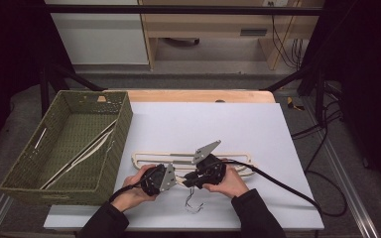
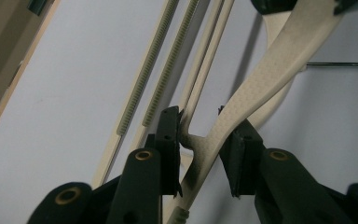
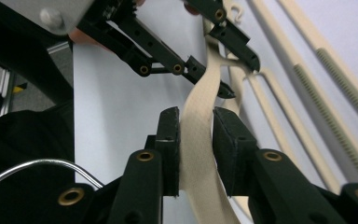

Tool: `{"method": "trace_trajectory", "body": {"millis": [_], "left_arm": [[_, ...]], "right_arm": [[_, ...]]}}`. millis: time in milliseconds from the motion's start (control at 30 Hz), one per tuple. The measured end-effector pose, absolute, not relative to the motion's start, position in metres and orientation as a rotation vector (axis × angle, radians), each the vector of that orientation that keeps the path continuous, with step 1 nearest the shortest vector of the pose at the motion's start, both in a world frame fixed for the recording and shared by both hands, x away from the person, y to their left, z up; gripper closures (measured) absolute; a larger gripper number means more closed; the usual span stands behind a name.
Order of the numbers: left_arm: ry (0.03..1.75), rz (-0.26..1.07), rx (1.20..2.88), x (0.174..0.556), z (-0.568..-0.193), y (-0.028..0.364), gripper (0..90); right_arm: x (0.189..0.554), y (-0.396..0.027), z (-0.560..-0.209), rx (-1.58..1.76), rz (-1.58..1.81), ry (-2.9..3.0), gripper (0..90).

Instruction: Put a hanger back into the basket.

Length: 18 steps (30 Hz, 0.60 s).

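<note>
A cream plastic hanger (image 1: 144, 157) lies near the front of the white table (image 1: 203, 124), on top of another hanger. Both grippers meet at its middle. My left gripper (image 1: 177, 179) has its pads pressed on the hanger's flat textured arm (image 2: 261, 70), close to a small notch; seen along the jaws, the left gripper (image 2: 200, 140) holds that arm tilted above the table. My right gripper (image 1: 187, 181) is shut on the same arm (image 3: 198, 107); in the right gripper view the right gripper (image 3: 196, 140) sits just behind the left gripper (image 3: 233, 74). The hanger's wire hook (image 1: 193, 203) points toward the person.
A green woven basket (image 1: 121, 124) stands at the table's left with several cream hangers (image 1: 87, 151) lying inside. Ribbed bars of the lower hanger (image 2: 154, 74) run along the table beneath the held one. A black cable (image 1: 283, 186) trails right from the right gripper.
</note>
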<state>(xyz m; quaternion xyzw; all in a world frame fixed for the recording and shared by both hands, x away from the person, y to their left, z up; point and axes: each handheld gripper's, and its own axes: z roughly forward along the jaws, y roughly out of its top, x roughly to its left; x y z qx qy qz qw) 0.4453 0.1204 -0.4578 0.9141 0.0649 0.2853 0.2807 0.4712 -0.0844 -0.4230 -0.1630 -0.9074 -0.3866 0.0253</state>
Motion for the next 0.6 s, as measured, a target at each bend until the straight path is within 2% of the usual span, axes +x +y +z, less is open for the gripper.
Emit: {"method": "trace_trajectory", "body": {"millis": [233,400,600], "left_arm": [[0.16,0.777,2.438,0.445,-0.453,0.122,74.5],[0.116,0.802,2.467,0.443,-0.446,0.121,76.9],[0.097,0.803,2.465,0.444,-0.439,0.117,79.1]], "right_arm": [[0.465,-0.116,-0.399,-0.624,-1.419,-2.805,56.5],[0.455,-0.154,-0.382,-0.86,-1.668,-2.783,38.7],[0.443,-0.196,-0.385,-1.077,-1.802,-2.72,25.7]]}}
